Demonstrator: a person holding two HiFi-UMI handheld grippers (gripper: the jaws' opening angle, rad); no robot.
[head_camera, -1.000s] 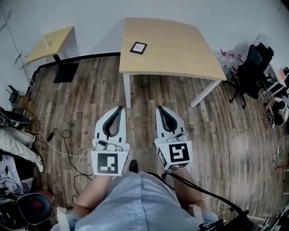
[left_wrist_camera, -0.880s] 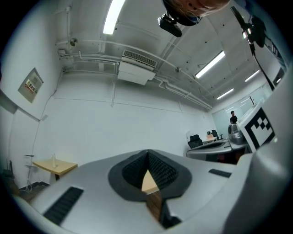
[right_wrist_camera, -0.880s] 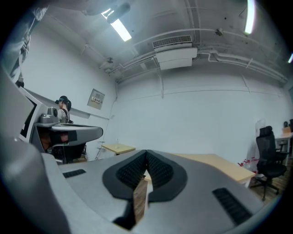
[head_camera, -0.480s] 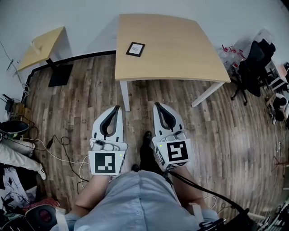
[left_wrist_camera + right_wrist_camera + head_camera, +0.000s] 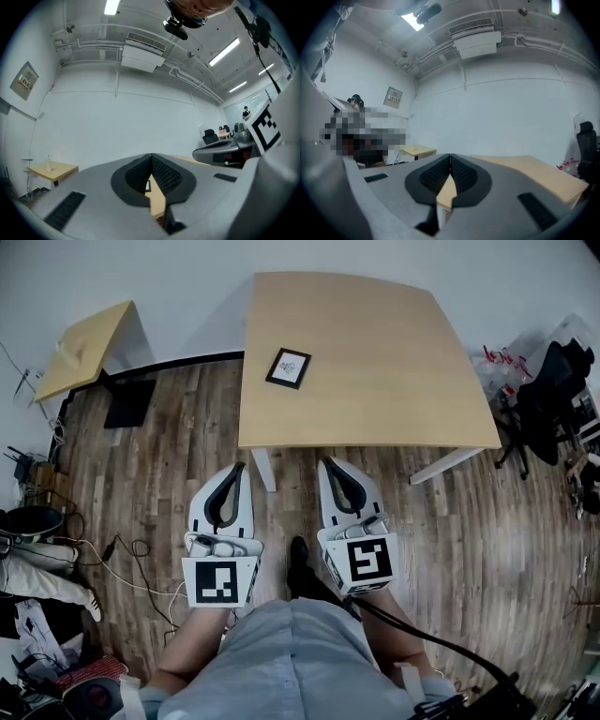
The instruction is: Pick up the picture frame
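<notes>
Both grippers hang low in front of the person, side by side and a little apart, noses toward the table. On the left gripper (image 5: pixel 240 466) the jaws are brought together, tips touching and nothing between them. The right gripper (image 5: pixel 325 462) is the same, closed on nothing. Each gripper view shows only the table's near edge through the hollow behind the tips.

Just ahead of the tips is the table (image 5: pixel 394 362), pale wood on white legs. The frame (image 5: pixel 288 367) lies flat on its left part, near the left edge. It has a dark border, is turned slightly askew, and is well apart from both grippers.

The step in hand looks like the approach; no pick has begun. The frame sits more on the left gripper's line, so that one seems the natural choice. It should rise above the tabletop and spread its jaws before reaching the frame, not over it. A flat frame offers little to bite, so a low entry at one border is likely best, one jaw sliding under and the other over. Nudging the frame toward the nearby left edge could free a border, but too hard a push may send it off.
</notes>
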